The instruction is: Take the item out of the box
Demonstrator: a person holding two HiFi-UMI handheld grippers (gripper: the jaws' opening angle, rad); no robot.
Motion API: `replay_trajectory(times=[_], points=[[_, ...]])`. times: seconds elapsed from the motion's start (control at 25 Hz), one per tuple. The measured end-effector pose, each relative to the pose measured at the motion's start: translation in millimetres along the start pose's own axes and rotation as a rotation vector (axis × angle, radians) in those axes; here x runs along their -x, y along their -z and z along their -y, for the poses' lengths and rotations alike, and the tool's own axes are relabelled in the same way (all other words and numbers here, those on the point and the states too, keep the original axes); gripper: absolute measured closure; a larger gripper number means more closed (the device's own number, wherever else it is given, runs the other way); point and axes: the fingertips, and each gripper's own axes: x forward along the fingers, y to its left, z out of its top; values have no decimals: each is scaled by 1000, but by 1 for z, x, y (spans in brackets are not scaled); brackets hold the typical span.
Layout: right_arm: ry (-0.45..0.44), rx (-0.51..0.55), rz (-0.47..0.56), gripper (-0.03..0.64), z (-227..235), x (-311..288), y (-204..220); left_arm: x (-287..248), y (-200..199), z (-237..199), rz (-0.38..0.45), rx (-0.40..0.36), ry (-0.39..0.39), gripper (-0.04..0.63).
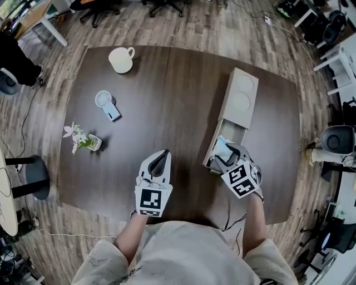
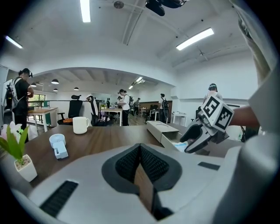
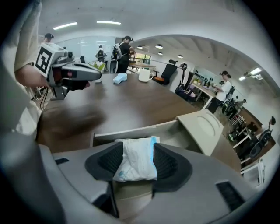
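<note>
Near the tabletop's [image 1: 178,111] right edge lies a long beige box [image 1: 240,100], its near end open. The right gripper [image 1: 225,153] reaches into that end. Only its own view shows the jaws clenched on a crumpled white-and-blue packet [image 3: 135,159], whose small print is illegible. The left gripper [image 1: 161,158] hovers at the front edge, jaws pressed together on nothing. Toward the left edge sit a mug [image 1: 120,59], a fan [image 1: 105,103] and a potted flower [image 1: 83,140].

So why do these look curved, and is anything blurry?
Head view: the wide lens bows the table edges. Right gripper view: a soft smudgy shadow under the left gripper, but the white packet between the jaws is sharp. Left gripper view: ceiling light strips glare white.
</note>
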Motion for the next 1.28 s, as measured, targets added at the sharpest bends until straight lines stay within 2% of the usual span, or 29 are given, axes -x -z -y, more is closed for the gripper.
replay_trajectory(times=[0.12,0.24,0.32,0.4,0.6,1.28], points=[[-26,79,-134,407,-4,-13,12,-2,3,0,-3,20,-5,594],[20,219,-256,434,0,-25,24,-4,4,-1,-3,26,-8,594],[29,266,-297,451,0,-31,26,-4,4,-2,-3,26,-11,594],[6,244,-305,483,-2,-34,25,-5,3,-3,-1,25,-15,594],[-32,220,-301,496,-2,-34,24,-4,4,-5,-4,27,-23,594],[-19,224,-268,508,-3,-33,23,1,-3,-4,18,22,-27,594]])
